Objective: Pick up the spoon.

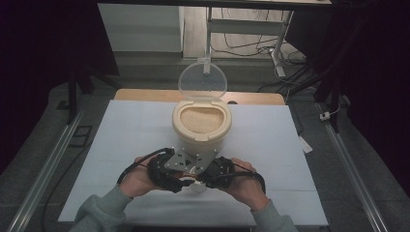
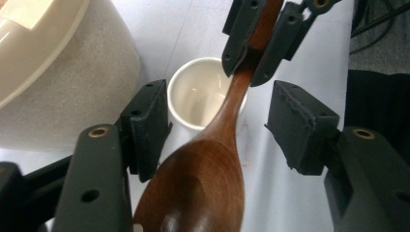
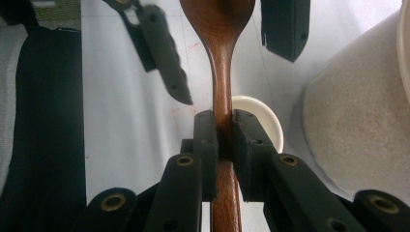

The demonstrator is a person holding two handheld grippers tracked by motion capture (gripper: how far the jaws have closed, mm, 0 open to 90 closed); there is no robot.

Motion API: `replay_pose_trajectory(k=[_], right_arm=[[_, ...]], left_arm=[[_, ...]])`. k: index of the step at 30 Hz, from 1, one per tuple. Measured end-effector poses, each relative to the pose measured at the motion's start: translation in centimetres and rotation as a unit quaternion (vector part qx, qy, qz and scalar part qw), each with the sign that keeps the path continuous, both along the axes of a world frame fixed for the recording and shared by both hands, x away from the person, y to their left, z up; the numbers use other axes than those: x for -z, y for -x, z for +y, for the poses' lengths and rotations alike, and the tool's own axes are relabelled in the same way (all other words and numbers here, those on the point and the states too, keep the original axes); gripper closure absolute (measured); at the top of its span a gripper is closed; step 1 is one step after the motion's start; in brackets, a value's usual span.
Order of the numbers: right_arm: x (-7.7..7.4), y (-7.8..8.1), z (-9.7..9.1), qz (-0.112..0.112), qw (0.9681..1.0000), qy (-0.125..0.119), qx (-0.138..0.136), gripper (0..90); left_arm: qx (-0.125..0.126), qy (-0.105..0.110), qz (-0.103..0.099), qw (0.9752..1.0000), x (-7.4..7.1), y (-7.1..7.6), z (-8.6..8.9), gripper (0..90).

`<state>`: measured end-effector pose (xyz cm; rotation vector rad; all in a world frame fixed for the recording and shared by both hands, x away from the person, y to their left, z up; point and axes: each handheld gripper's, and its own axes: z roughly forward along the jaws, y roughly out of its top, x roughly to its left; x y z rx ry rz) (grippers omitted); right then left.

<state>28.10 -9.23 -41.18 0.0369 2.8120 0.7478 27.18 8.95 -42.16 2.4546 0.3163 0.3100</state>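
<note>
Clamped in the right gripper: wooden spoon handle, frame centre. Left gripper jaws parted, flanking the spoon's bowl without contact. No readable writing.

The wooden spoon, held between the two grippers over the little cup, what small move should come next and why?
Probably close the left gripper onto the wooden spoon. The right gripper already clamps the handle, while the left gripper's pads stand either side of the bowl end without touching it, above the small white cup. A second grip would let the spoon pass over.
</note>
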Motion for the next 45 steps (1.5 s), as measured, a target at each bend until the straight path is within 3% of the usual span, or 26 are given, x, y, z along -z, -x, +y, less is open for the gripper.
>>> replay_pose_trajectory(k=[4,12,15,20,21,26,31,37,40,41,44,45], right_arm=[[0.0,0.1,0.0,0.000,1.0000,-0.009,-0.004,80.4],[-0.5,0.5,-0.1,-0.015,0.9998,0.002,-0.012,80.4],[-0.6,0.5,-0.1,-0.025,0.9993,0.013,-0.024,80.4],[-0.7,0.7,-0.2,-0.023,0.9994,0.002,-0.025,80.4],[-0.8,0.6,-0.2,-0.023,0.9993,0.009,-0.029,80.4],[-1.0,0.9,-0.3,-0.024,0.9993,0.008,-0.026,80.4],[-0.9,0.9,-0.2,-0.029,0.9985,0.012,-0.044,80.5],[-0.6,0.8,-0.2,-0.021,0.9991,0.006,-0.035,80.3],[-0.6,0.7,-0.4,-0.026,0.9993,-0.008,-0.025,81.8],[-0.9,0.6,-0.7,-0.032,0.9991,-0.026,-0.011,74.2],[-1.6,0.6,-1.5,-0.043,0.9959,-0.074,0.028,65.5],[-1.6,0.6,-1.5,-0.043,0.9959,-0.074,0.028,65.5]], left_arm=[[0.007,-0.004,-0.002,1.0000,0.1,0.0,-0.2,43.7],[0.017,-0.008,-0.017,0.9997,0.1,0.1,-0.4,55.4],[0.025,-0.015,-0.019,0.9994,0.2,0.3,-0.5,56.7],[0.034,-0.024,-0.015,0.9990,0.3,0.2,-0.4,56.7],[0.035,-0.026,-0.014,0.9989,0.3,0.2,-0.4,57.1],[0.036,-0.042,-0.035,0.9979,0.7,0.4,-0.8,63.1],[0.054,-0.062,-0.044,0.9956,1.1,0.7,-1.4,73.8],[0.047,-0.063,-0.057,0.9953,1.7,1.0,-1.8,77.2],[0.033,-0.056,-0.070,0.9954,1.9,1.0,-1.8,82.2],[0.029,-0.058,-0.078,0.9949,1.9,1.0,-1.7,82.8],[0.009,-0.048,-0.099,0.9939,1.9,1.1,-1.3,83.0],[0.009,-0.048,-0.099,0.9939,1.9,1.1,-1.3,83.0]])
